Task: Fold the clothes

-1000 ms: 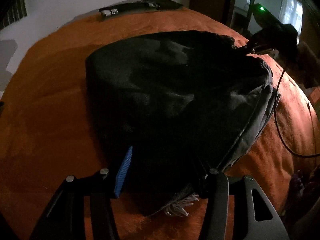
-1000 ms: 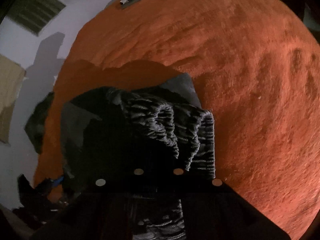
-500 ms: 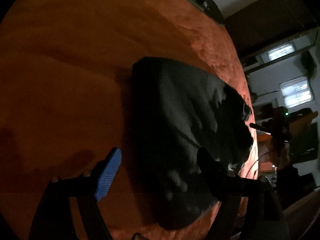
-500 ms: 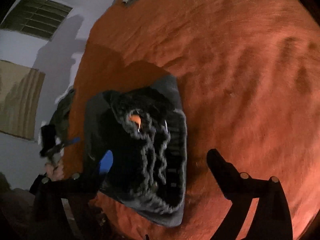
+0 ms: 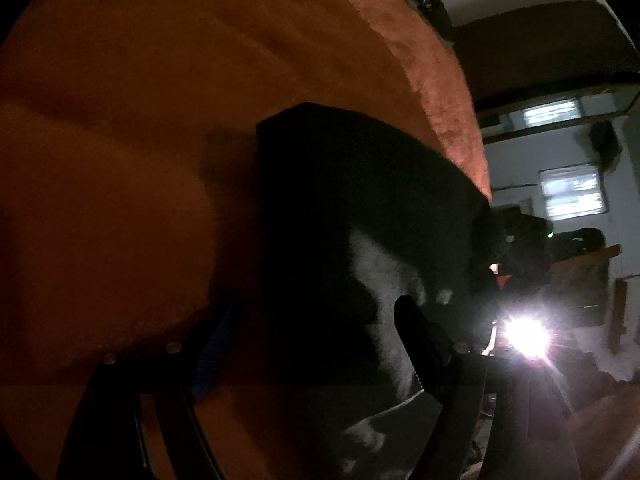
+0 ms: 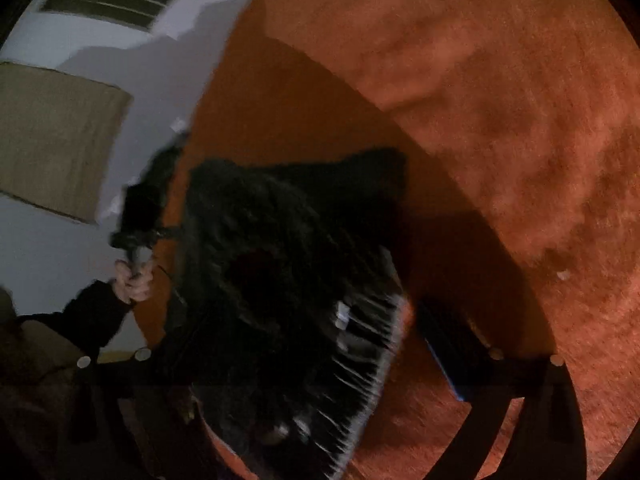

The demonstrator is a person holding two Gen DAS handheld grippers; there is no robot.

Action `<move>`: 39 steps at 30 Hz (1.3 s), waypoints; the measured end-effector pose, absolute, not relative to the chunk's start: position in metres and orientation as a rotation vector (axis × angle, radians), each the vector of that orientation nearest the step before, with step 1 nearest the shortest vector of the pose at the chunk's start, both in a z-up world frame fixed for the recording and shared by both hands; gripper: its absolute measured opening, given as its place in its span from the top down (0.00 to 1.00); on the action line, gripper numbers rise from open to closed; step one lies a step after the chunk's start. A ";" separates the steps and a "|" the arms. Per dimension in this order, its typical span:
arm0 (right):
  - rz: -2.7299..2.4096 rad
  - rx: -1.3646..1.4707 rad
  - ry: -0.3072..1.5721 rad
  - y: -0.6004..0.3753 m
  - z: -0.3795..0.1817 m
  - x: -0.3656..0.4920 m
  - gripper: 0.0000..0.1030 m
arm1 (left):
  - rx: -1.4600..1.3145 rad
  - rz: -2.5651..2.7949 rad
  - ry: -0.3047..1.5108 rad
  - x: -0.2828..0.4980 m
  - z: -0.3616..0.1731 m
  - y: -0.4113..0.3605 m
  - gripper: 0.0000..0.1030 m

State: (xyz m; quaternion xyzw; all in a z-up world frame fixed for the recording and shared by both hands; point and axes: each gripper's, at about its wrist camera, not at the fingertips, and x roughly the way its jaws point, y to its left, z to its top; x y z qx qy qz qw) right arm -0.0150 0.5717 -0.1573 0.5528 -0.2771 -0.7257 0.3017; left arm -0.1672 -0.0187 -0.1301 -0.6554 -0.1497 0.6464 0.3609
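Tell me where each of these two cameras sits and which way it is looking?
Left wrist: sits on the left claw, looking down along its open fingers at the folded dark garment on the orange blanket; no hand shows.
Right wrist: sits on the right claw, jaws opening, looking down at the same garment from the opposite side; the person's left hand and dark sleeve show.
Shared: garment and blanket.

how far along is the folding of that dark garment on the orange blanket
Done: the dark garment lies doubled over on the orange blanket. In hand: nothing; the right claw is opening and the left claw is open, each straddling an end unclamped. Left: probably another fold or tidying the ribbed hem.
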 end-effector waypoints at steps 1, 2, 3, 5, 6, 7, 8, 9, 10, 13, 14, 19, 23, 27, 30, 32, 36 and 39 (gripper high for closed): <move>-1.927 1.439 -0.737 0.570 -0.154 -0.014 0.03 | -1.688 1.667 -0.385 -0.167 -0.131 -0.018 0.23; -1.924 1.456 -0.716 0.566 -0.151 -0.012 0.03 | -1.685 1.670 -0.379 -0.166 -0.131 -0.015 0.23; -1.920 1.484 -0.686 0.561 -0.151 -0.013 0.03 | -1.682 1.676 -0.366 -0.165 -0.131 -0.013 0.23; -1.921 1.534 -0.646 0.553 -0.156 -0.024 0.03 | -1.674 1.688 -0.341 -0.163 -0.131 -0.009 0.23; -1.905 1.552 -0.672 0.555 -0.160 -0.029 0.03 | -1.675 1.705 -0.336 -0.164 -0.130 -0.008 0.23; -1.888 1.570 -0.698 0.556 -0.164 -0.034 0.03 | -1.673 1.708 -0.345 -0.164 -0.130 -0.005 0.23; -1.873 1.586 -0.724 0.558 -0.168 -0.039 0.05 | -1.672 1.711 -0.353 -0.164 -0.130 -0.003 0.23; -1.866 1.592 -0.751 0.560 -0.170 -0.040 0.08 | -1.662 1.716 -0.356 -0.164 -0.130 0.000 0.23; -1.867 1.599 -0.771 0.561 -0.170 -0.041 0.18 | -1.653 1.720 -0.359 -0.163 -0.129 0.003 0.24; -1.888 1.626 -0.770 0.561 -0.165 -0.038 0.39 | -1.590 1.757 -0.385 -0.160 -0.119 0.005 0.59; -1.896 1.633 -0.785 0.561 -0.164 -0.036 0.44 | -1.585 1.777 -0.393 -0.159 -0.118 0.004 0.64; -2.010 1.587 -0.717 0.545 -0.139 -0.023 0.52 | -1.556 1.799 -0.540 -0.157 -0.110 -0.016 0.90; -2.104 1.517 -0.614 0.528 -0.108 -0.013 0.54 | -1.487 1.830 -0.477 -0.153 -0.081 -0.008 0.91; -2.203 1.417 -0.516 0.517 -0.065 -0.008 0.56 | -1.400 1.842 -0.445 -0.155 -0.048 0.014 0.92; -2.310 1.291 -0.444 0.514 -0.023 -0.008 0.56 | -1.264 1.887 -0.394 -0.168 -0.003 0.020 0.92; -2.397 1.168 -0.363 0.506 0.007 -0.009 0.57 | -1.158 1.923 -0.364 -0.177 0.030 0.027 0.92; -2.617 0.745 0.093 0.476 0.074 0.013 0.57 | -0.879 2.008 -0.253 -0.178 0.095 0.037 0.92; -2.629 0.533 0.574 0.448 0.072 0.055 0.54 | -0.785 2.047 -0.131 -0.150 0.097 0.025 0.86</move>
